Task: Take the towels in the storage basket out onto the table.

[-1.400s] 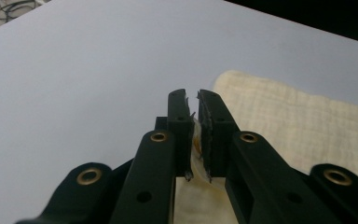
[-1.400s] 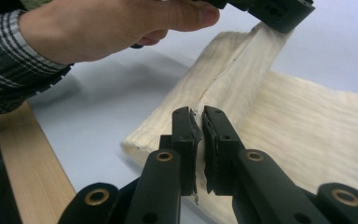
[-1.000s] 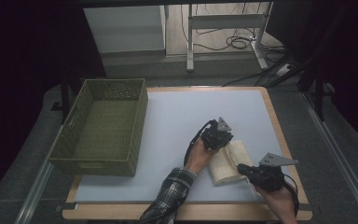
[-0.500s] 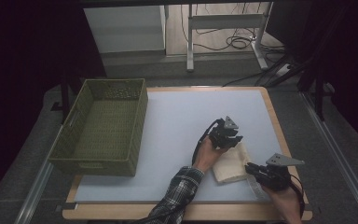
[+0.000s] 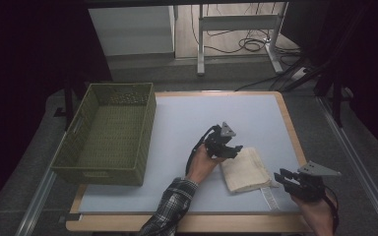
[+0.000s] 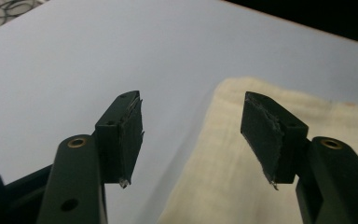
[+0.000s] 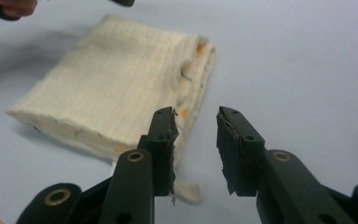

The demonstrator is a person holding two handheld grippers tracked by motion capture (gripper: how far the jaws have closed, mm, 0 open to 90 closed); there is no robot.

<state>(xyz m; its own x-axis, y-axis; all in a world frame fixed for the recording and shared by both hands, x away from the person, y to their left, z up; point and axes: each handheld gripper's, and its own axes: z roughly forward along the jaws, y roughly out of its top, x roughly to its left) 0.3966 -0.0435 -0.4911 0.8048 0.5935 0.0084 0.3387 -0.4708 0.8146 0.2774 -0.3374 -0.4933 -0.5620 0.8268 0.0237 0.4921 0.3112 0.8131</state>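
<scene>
Folded cream cloth [image 5: 244, 169]: lies flat on the pale blue mat [image 5: 187, 128], toward its near right part, between the two grippers. High view gives it as a plain block; the right gripper view [image 7: 116, 88] adds stacked layers along one edge, small orange flecks and a loose tail by the nearer corner. A pale strip [image 5: 270, 196] runs from its near right corner; whether tag or selvedge cannot be told.

Table [image 5: 290, 123]: wooden rim around the mat, near edge partly covered by the person's forearms.

Green woven basket [image 5: 109, 132]: stands on the left part of the mat, well apart from the cloth; its near wall hides part of its floor.

Left gripper [image 5: 229, 147]: at the cloth's far left edge, held in a hand with a plaid sleeve [image 5: 172, 209]. Jaws have just been opening. Left gripper view [image 6: 191, 135] shows them spread wide with nothing between the pads, one over bare mat, the other over cloth [image 6: 261, 177]; contact with the fabric cannot be made out.

Right gripper [image 5: 285, 178]: just beside the cloth's near right corner, its hand cut off by the bottom edge. Jaws have just been opening; right gripper view [image 7: 196, 144] shows a narrower gap, empty, the cloth's corner lying beyond the left jaw.
</scene>
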